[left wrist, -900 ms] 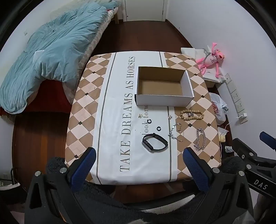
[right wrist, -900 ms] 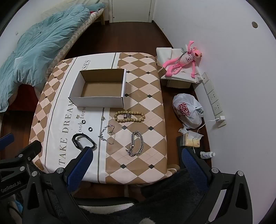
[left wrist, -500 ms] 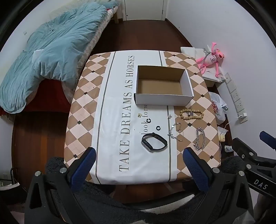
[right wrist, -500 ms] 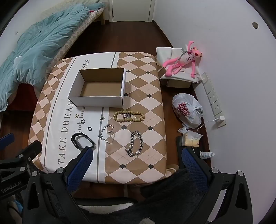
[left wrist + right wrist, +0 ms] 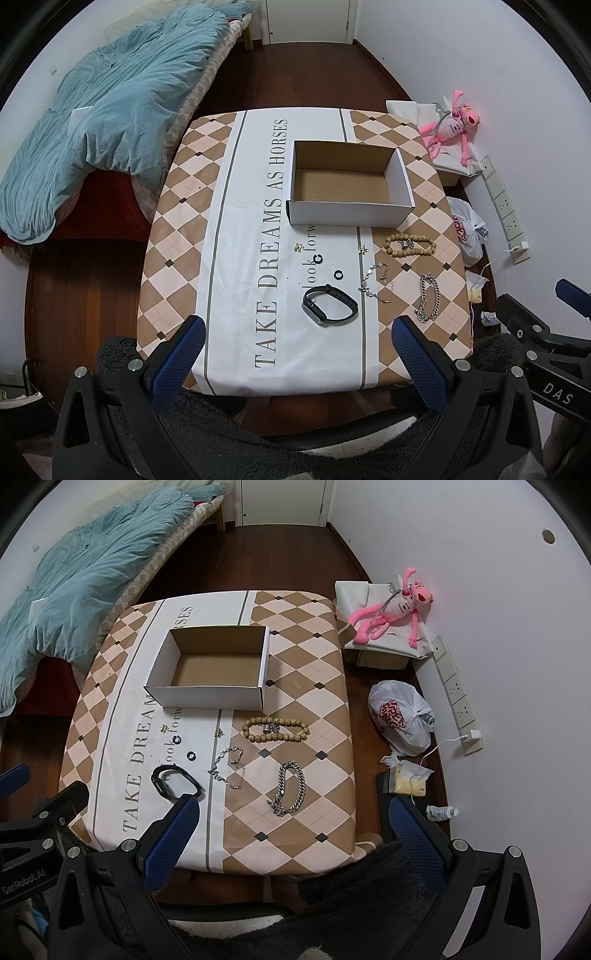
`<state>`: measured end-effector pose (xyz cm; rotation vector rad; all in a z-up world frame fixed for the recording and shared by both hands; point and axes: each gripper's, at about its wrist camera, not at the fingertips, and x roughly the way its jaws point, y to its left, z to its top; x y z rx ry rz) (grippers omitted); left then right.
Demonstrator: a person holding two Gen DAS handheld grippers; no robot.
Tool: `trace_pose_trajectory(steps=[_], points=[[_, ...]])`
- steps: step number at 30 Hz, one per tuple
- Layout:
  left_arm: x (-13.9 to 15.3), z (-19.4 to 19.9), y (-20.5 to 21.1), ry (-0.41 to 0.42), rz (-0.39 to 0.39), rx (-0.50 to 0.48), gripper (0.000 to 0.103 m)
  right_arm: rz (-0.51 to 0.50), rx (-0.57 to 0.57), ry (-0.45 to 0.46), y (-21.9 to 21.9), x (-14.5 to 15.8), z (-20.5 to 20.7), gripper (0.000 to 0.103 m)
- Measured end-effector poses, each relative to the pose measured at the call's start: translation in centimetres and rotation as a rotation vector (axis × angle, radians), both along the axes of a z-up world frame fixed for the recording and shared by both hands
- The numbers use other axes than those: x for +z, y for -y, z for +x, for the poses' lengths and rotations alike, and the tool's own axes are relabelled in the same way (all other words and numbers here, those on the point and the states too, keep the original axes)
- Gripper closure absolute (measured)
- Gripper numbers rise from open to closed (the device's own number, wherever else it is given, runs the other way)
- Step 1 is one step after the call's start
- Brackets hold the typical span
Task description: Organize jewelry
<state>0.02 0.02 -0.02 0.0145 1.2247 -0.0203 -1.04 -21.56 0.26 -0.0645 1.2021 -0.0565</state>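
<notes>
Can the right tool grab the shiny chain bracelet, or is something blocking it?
Probably yes. The right tool is open, and the silver chain bracelet lies just ahead of it on the tablecloth, with nothing covering it or lying between them.

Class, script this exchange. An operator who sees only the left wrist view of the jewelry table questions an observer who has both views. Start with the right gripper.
Operator: I see only one blue tip of the right gripper. Is it open?
Observer: Yes. The right wrist view shows its blue pads wide apart, with nothing between them.
Operator: Anything on the wall above the pink plush toy?
Observer: A small round dark hole, high up.
</notes>
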Motion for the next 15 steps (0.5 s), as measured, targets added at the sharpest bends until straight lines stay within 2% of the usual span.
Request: trace_pose_trajectory(steps=[11,12,15], points=[[0.0,0.0,0.0,0.002,-0.001,0.0,0.0,0.0,-0.001,0.003,0.2,0.0,0.0,0.0],[-0.9,0.0,0.6,0.003,0.0,0.0,0.0,-0.001,-0.001,0.003,0.2,0.0,0.1,0.0],[-1.1,0.0,0.6,0.002,-0.001,0.001,0.0,0.0,-0.002,0.005,0.2,0.0,0.0,0.0]])
